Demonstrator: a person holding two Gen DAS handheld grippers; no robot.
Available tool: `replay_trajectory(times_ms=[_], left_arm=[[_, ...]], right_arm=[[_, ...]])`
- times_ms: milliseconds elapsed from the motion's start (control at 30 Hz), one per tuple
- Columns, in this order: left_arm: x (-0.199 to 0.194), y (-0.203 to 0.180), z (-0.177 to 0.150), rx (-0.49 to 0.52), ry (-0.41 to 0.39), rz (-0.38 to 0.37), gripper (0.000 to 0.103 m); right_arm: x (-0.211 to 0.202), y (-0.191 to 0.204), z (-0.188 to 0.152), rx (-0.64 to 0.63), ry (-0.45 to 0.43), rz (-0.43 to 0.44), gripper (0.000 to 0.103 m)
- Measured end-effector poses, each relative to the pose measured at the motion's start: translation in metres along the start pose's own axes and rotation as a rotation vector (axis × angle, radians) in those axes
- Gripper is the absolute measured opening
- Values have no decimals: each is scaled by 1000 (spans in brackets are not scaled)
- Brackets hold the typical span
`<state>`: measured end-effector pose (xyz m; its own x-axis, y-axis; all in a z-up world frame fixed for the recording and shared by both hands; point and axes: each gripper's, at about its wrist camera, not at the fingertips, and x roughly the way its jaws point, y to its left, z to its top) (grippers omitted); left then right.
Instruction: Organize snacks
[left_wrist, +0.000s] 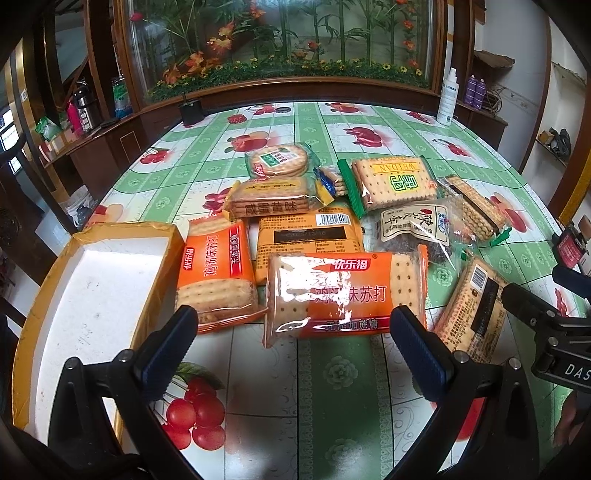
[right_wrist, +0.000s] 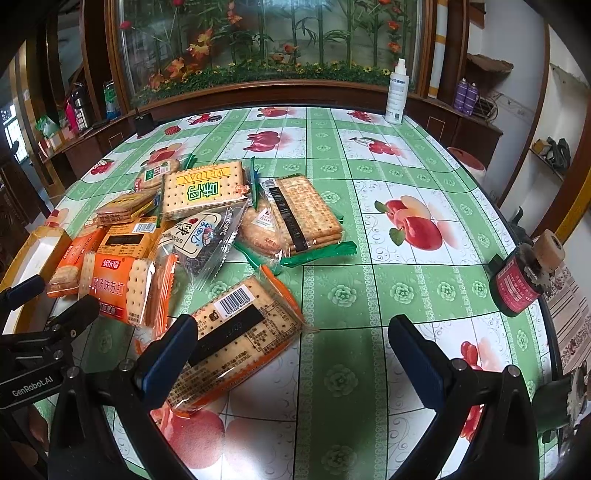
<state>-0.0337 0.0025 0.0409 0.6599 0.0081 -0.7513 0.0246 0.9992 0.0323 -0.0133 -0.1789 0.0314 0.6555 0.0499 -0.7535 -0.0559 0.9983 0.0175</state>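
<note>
Both grippers hung wide open and empty. The left gripper (left_wrist: 291, 332) faced the orange cracker pack (left_wrist: 345, 293), just right of the box (left_wrist: 92, 295). Light, slick wrapper, brittle inside, I judged: pinch the short sides gently. The right gripper (right_wrist: 295, 347) waited nearby.

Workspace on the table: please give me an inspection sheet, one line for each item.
Surface: table under a green fruit-print cloth.
Job's things: cracker packets piled loosely; empty open box at their left.
Clutter: spray bottle, red-labelled black tool.
Grippers: left gripper open before an orange packet; right gripper open, one finger over a barcode-side packet.
Cables: nothing seen on the table.
Surroundings: glass flower display, wooden shelves.
</note>
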Motion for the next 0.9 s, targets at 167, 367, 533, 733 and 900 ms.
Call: replay_trajectory(times_ms=[167,367,533,733,900], left_arm=[[-1,0,0,3,-4,6,103],[-1,1,0,1,-5,9,103],[-1,2,0,1,-5,9,103],[-1,4,0,-1,-6,12,103],[1,7,-1,-1,-3,17,103]], right_arm=[[-1,1,1,-3,-1,-1,103],[-2,2,1,-6,-1,-2,103],[-2,2,1,-6,-1,-1,103],[-1,3,2,-12,2,1,103],[0,4,4,-17,1,2,103]])
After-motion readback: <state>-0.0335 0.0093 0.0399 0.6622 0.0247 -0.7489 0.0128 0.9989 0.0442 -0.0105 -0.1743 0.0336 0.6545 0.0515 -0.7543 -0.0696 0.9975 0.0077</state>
